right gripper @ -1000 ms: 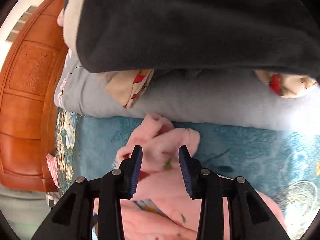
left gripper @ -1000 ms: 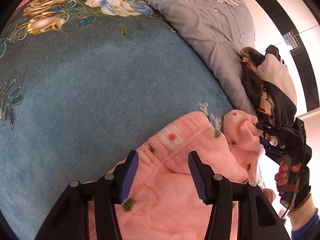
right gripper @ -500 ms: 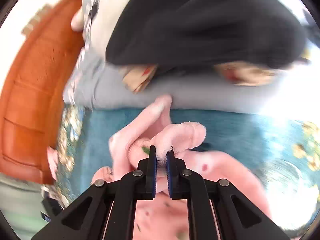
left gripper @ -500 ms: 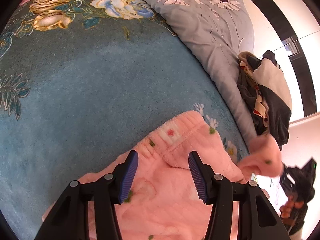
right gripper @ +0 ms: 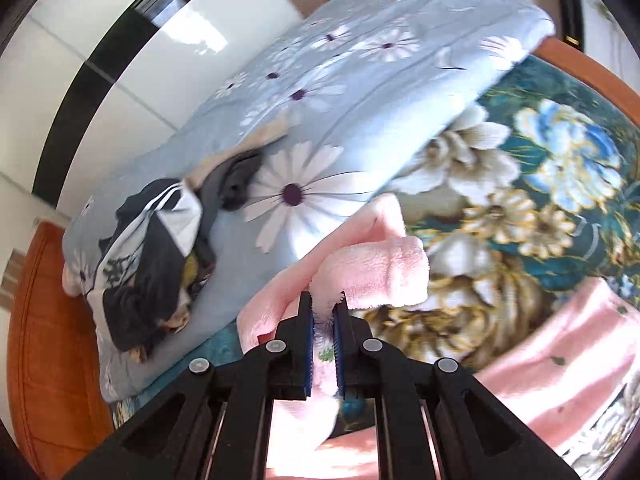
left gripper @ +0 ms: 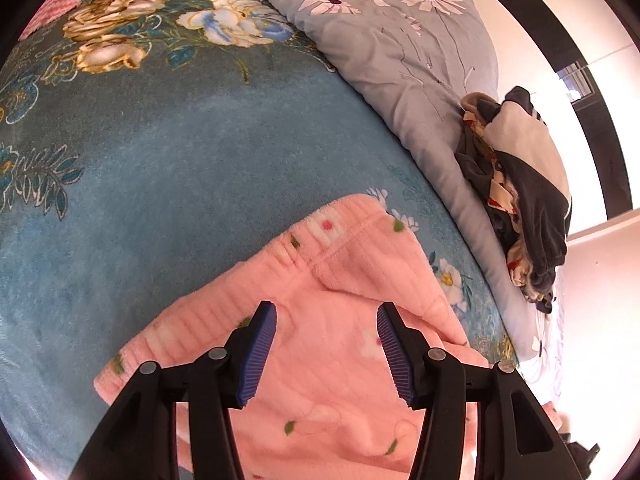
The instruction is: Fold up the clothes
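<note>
The right gripper (right gripper: pixel 323 310) was clamped on a fluffy rolled cuff of the pink fleece garment (right gripper: pixel 372 276), now lifted against the daisy-print quilt (right gripper: pixel 320 92). The left gripper (left gripper: pixel 326 322) hung with its ribbed blue pads spread over the garment's (left gripper: pixel 340 308) ribbed waistband, spread flatter than before on the plush teal blanket (left gripper: pixel 180 152). Dark clothes (left gripper: pixel 528 196) lay heaped at two o'clock.

The pink garment (left gripper: pixel 340 320) runs off the lower edge; its far side (right gripper: pixel 580 360) is blurred.
</note>
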